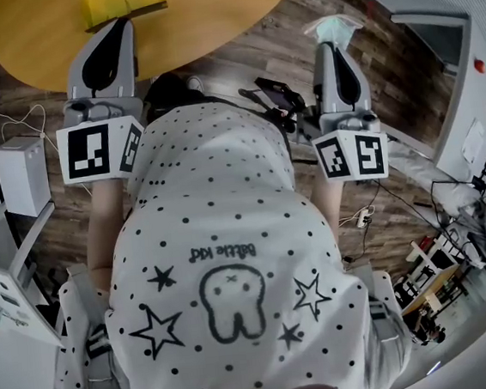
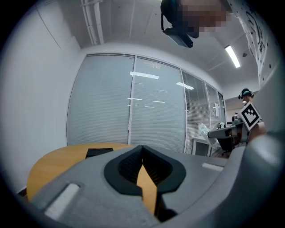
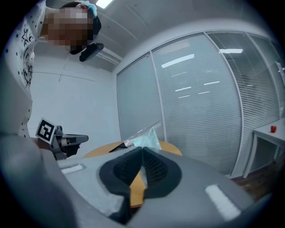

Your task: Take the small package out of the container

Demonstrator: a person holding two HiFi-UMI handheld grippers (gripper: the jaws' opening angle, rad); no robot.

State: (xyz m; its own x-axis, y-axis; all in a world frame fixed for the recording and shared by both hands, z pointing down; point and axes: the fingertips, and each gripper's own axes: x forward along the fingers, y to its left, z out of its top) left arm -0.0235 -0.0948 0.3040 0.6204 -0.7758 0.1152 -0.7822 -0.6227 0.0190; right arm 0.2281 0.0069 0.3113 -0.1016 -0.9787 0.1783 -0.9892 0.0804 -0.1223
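In the head view a yellow container (image 1: 123, 1) stands on the round wooden table (image 1: 215, 15) at the top. My left gripper (image 1: 113, 28) points at the table just below the container, jaws together and nothing between them. In the left gripper view the left gripper (image 2: 142, 149) shows its pads meeting, with the tabletop (image 2: 58, 162) beyond. My right gripper (image 1: 332, 43) is off the table's right edge, above the floor, shut on a small clear package (image 1: 334, 26) with pale teal contents. In the right gripper view the package (image 3: 144, 139) sticks up from the right gripper (image 3: 142, 150).
My spotted white shirt (image 1: 237, 302) fills the lower head view. A white box (image 1: 23, 173) and cables lie on the wood floor at left, a black device (image 1: 280, 97) between the grippers, a white cabinet (image 1: 443, 47) at right. Glass walls with blinds (image 2: 147, 111) stand behind the table.
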